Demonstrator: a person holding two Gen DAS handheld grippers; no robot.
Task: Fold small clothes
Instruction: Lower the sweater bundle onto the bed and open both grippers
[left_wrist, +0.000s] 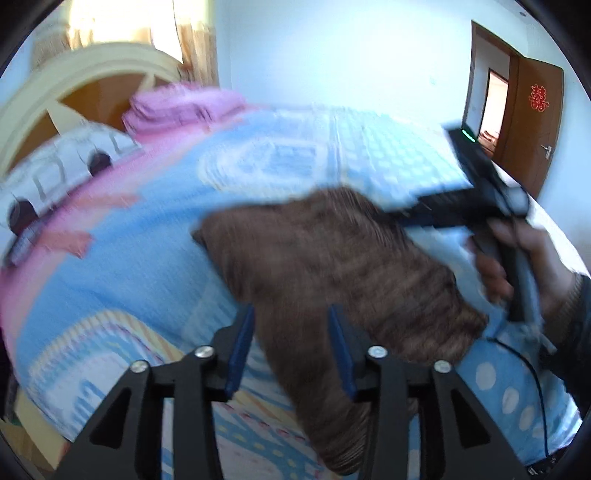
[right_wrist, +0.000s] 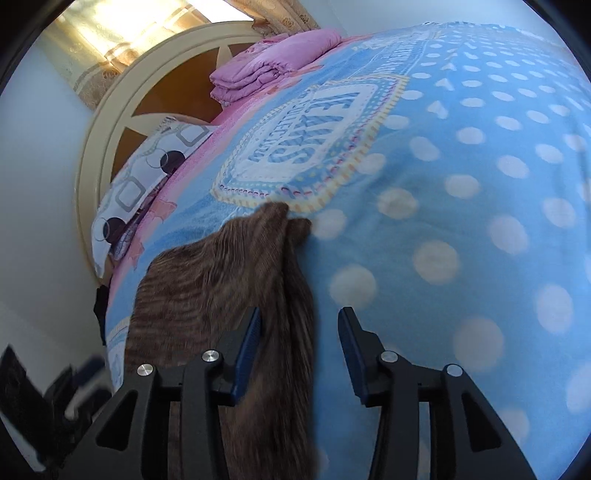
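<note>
Garment position: the brown ribbed garment (left_wrist: 332, 280) lies flat on the bed's blue blanket (right_wrist: 461, 184), apparently doubled over at least once, judging by the layered edge in the right wrist view.

Left gripper (left_wrist: 291, 347): jaws apart, nothing between them. The garment's near edge sits just beyond the fingertips, at 12 o'clock. The left wrist view is motion-blurred, so fine detail is unreliable.

Right gripper (right_wrist: 300, 350): jaws apart, nothing clamped. The garment's right-hand edge runs between the jaws, closer to the left finger. In the left wrist view this gripper, held in the person's hand (left_wrist: 524, 266), sits at 2 o'clock beside the garment's far right edge.

Step in hand (judgement): release or repositioning between folds. Neither gripper holds cloth.

Next move (judgement): each gripper needs to close on a corner or edge of the same side, lift together, and carry that side across. The knit looks soft and thick; expect a shallow grip to slip.

Surroundings: a folded pink quilt (right_wrist: 273, 70) and a patterned pillow (right_wrist: 147, 177) lie at 11 o'clock by the headboard (right_wrist: 110, 122).

Writing: the blanket's badge print (right_wrist: 306, 140) carries large lettering, seen inverted; not confidently legible. A red paper character (left_wrist: 538, 98) is fixed to the open door (left_wrist: 532, 122).
</note>
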